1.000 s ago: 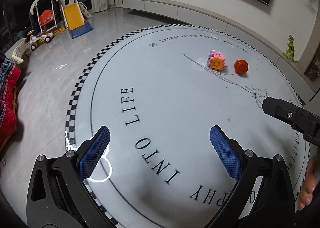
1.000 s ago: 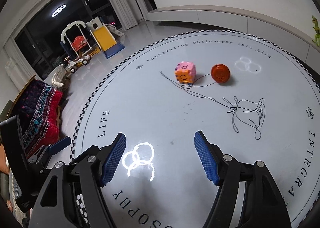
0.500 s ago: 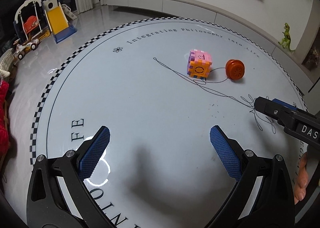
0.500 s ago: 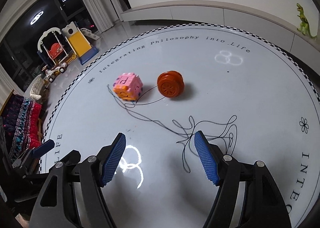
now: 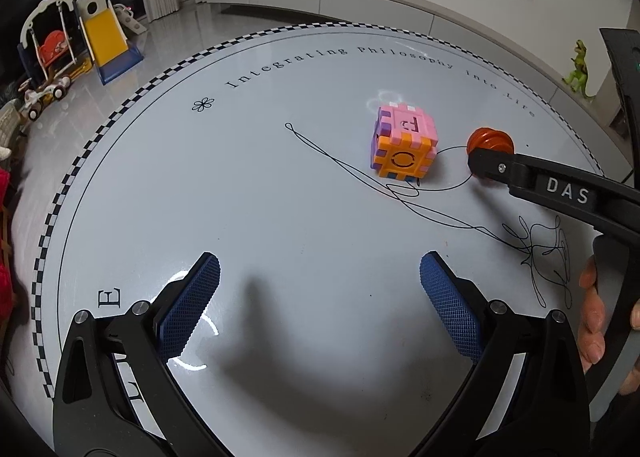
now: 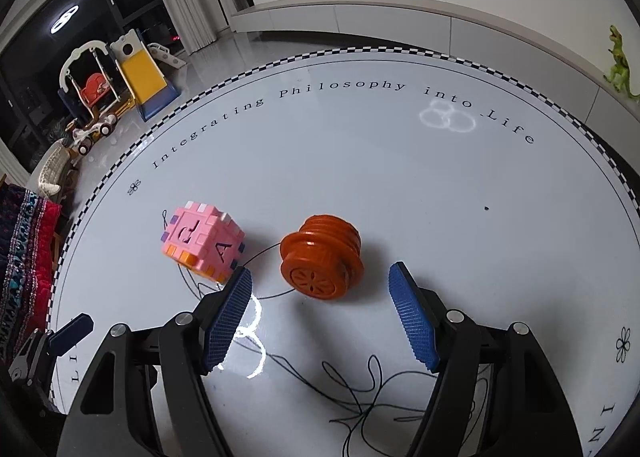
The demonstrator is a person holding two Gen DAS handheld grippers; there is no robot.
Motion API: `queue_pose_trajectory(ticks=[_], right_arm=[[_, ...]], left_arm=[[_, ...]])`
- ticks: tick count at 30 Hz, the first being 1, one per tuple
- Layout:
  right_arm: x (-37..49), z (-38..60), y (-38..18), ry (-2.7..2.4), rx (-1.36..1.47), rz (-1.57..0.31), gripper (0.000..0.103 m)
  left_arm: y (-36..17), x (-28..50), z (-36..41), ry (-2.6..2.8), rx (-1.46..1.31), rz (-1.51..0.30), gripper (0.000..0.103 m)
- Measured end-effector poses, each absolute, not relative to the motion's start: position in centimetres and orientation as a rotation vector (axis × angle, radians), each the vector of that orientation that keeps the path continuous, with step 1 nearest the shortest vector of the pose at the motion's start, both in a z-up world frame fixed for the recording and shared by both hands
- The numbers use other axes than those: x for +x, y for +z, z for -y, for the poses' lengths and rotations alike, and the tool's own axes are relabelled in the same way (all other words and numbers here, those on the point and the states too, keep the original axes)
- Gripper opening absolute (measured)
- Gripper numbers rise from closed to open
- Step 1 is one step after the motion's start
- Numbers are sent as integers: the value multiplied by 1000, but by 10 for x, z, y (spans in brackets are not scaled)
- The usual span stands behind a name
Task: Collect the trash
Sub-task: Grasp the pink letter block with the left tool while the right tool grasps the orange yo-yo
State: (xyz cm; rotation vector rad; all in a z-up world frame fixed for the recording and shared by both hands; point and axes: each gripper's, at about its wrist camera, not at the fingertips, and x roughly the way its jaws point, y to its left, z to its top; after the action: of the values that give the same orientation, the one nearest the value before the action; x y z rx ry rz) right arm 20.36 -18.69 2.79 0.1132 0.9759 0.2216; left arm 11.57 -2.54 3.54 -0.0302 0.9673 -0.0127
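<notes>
Right gripper (image 6: 320, 315): held open, its blue pads spread wide, nothing grasped; it is poised low over the desk with the orange yo-yo just ahead of the gap between the pads.
Left gripper (image 5: 320, 307): also released, pads wide apart, nothing between them; only bare desk surface is seen beyond it.
Orange yo-yo (image 6: 322, 257): lying on the desk, tilted on its edge, just beside the cube; in the left wrist view it is partly hidden behind the right gripper's finger.
Black string (image 6: 360, 397): trailed from the yo-yo in loose loops across the desk, tangled beneath the right gripper.
Cube (image 5: 404, 147): pink, orange and purple letter block, resting on the desk left of the yo-yo.
Desk (image 6: 480, 185): round, white, checker-rimmed, printed with lettering.
</notes>
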Motion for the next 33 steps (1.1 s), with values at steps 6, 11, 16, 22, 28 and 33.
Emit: queue_pose_trajectory(ticks=[6, 11, 16, 22, 28, 33], right_arm=[[217, 185, 20, 210, 57, -980, 71], [220, 191, 18, 200, 28, -984, 45], [216, 211, 18, 183, 66, -984, 45], [213, 225, 19, 179, 76, -982, 45], [208, 235, 20, 174, 81, -978, 45], [203, 239, 21, 176, 82, -981, 45]], left_arm=[[33, 127, 30, -32, -37, -972, 97], [33, 143, 43, -53, -37, -975, 97], [30, 164, 50, -69, -90, -988, 97], [27, 182, 59, -69, -88, -990, 97], [24, 196, 70, -53, -48, -962, 72], [25, 201, 79, -72, 7, -946, 40]])
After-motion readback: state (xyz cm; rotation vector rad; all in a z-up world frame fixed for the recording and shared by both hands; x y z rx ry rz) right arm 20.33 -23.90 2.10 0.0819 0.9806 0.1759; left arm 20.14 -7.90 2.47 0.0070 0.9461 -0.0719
